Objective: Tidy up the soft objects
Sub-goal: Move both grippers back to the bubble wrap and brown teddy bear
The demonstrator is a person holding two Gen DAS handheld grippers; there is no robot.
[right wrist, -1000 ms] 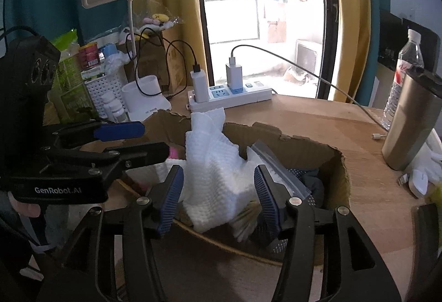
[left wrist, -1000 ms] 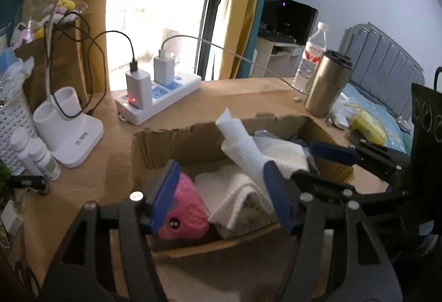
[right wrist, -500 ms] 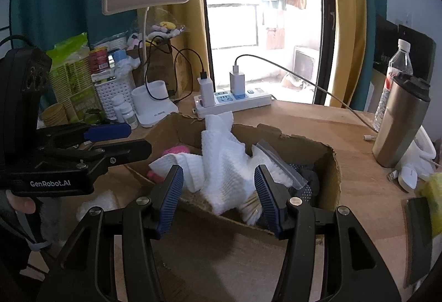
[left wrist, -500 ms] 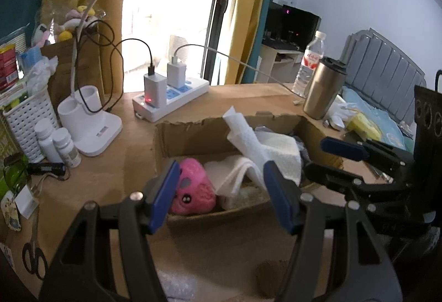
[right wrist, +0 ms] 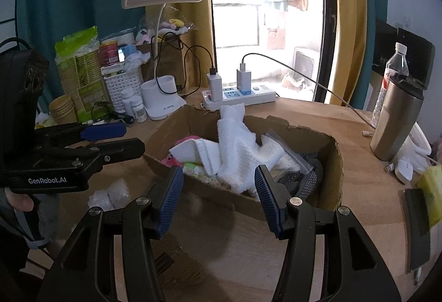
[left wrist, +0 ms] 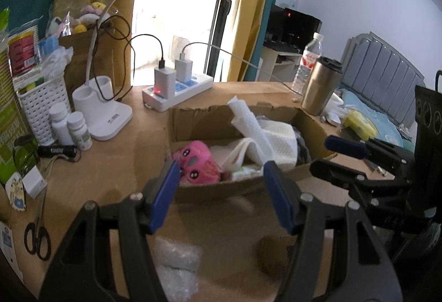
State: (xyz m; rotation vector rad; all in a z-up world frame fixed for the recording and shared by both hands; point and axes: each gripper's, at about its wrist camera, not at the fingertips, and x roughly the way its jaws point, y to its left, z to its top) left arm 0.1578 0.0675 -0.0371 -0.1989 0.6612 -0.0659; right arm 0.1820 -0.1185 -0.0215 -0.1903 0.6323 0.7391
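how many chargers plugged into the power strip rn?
2. A grey charger with a black cable sits at the left end of the power strip; a white charger with a white cable is right beside it.

Both grippers [left wrist: 221,191] farther from box [left wrist: 243,188]

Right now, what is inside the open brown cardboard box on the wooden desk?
The brown cardboard box holds a pink plush toy, white textured cloths and a dark dotted fabric. Anything beneath the cloths is covered.
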